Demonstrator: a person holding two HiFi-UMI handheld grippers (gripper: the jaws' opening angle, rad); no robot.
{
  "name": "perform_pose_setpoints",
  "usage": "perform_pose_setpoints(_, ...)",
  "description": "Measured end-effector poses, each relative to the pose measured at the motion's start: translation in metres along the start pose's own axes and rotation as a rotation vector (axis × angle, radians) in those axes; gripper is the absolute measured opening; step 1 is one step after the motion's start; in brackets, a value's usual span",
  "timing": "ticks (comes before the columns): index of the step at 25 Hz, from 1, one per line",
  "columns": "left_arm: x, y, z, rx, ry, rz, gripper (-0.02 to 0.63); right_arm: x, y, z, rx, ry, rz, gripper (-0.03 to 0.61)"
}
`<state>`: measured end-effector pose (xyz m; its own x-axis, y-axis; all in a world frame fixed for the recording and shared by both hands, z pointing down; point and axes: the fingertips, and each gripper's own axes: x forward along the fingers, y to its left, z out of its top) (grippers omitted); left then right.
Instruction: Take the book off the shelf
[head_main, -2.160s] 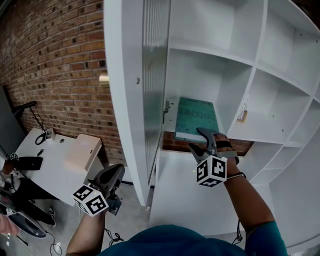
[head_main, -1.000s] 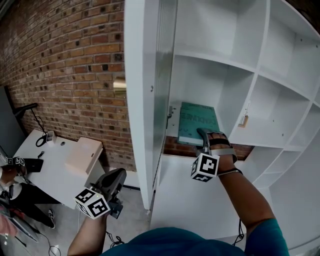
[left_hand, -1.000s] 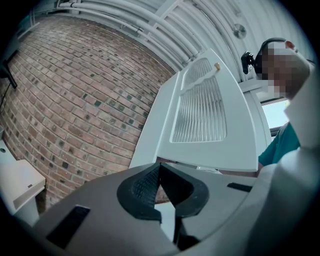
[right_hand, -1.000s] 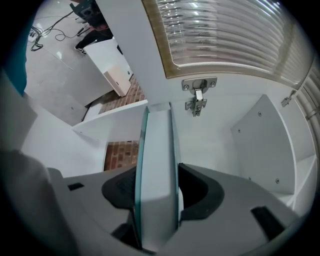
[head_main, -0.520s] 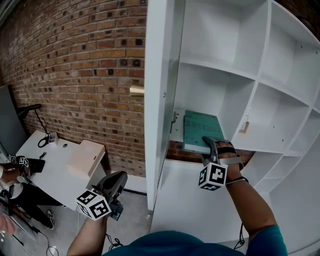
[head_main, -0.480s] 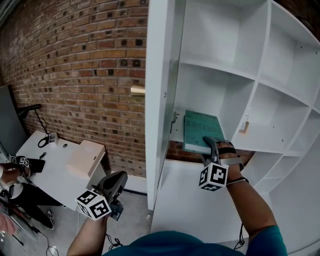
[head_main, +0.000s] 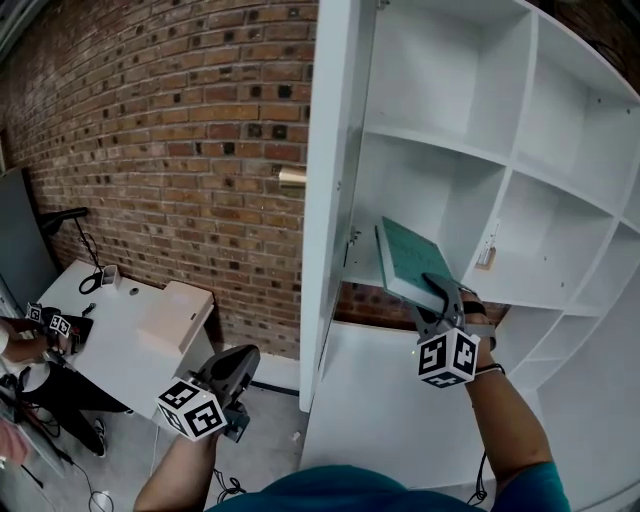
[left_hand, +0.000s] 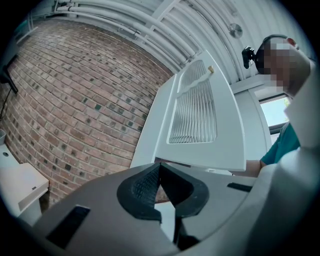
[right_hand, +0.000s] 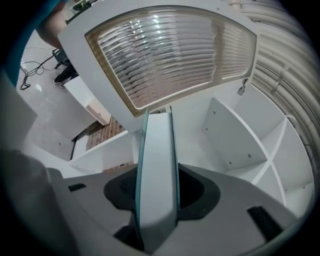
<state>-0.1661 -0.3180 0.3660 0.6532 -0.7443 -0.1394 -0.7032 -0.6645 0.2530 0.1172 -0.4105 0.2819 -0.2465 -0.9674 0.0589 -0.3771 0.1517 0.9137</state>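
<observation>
The green book (head_main: 408, 262) hangs tilted on edge just above the board of the middle-left compartment of the white shelf unit (head_main: 440, 150). My right gripper (head_main: 437, 293) is shut on its near edge. In the right gripper view the book's pale page edge (right_hand: 156, 170) runs straight up between the pads, which press on both covers; the right gripper (right_hand: 157, 192) has just been closing on it. My left gripper (head_main: 235, 365) hangs low at the left, away from the shelves. In the left gripper view the left gripper (left_hand: 160, 187) is shut with nothing in it.
The ribbed-glass cabinet door (head_main: 335, 180) stands open, left of the book. A small tag (head_main: 487, 255) hangs on the divider to the right. A brick wall (head_main: 180, 120) is behind. Lower left stand a white desk (head_main: 110, 345) and a box (head_main: 170, 305).
The book lay flat on the shelf board; now it is lifted and rolled onto its edge. My right gripper has risen and turned with it. The left gripper has stayed put.
</observation>
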Motion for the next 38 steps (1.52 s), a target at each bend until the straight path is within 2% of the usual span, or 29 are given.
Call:
perform_pose_setpoints(12, -0.011, -0.016, 0.0, 0.013, -0.014, 0.0, 0.015, -0.044, -0.018, 0.018, 0.163, -0.133, -0.032, 0.175)
perform_pose_setpoints(18, -0.016, -0.024, -0.004, 0.014, -0.008, -0.001, 0.015, -0.075, -0.026, 0.03, 0.278, -0.217, -0.008, 0.173)
perform_pose_setpoints(31, -0.022, -0.024, -0.013, 0.002, 0.015, -0.046, 0.015, -0.14, -0.048, 0.03, 0.632, -0.375, 0.004, 0.173)
perform_pose_setpoints(38, -0.012, -0.028, -0.018, -0.005, 0.045, -0.101, 0.015, -0.163, -0.046, 0.021, 0.849, -0.406, 0.036, 0.173)
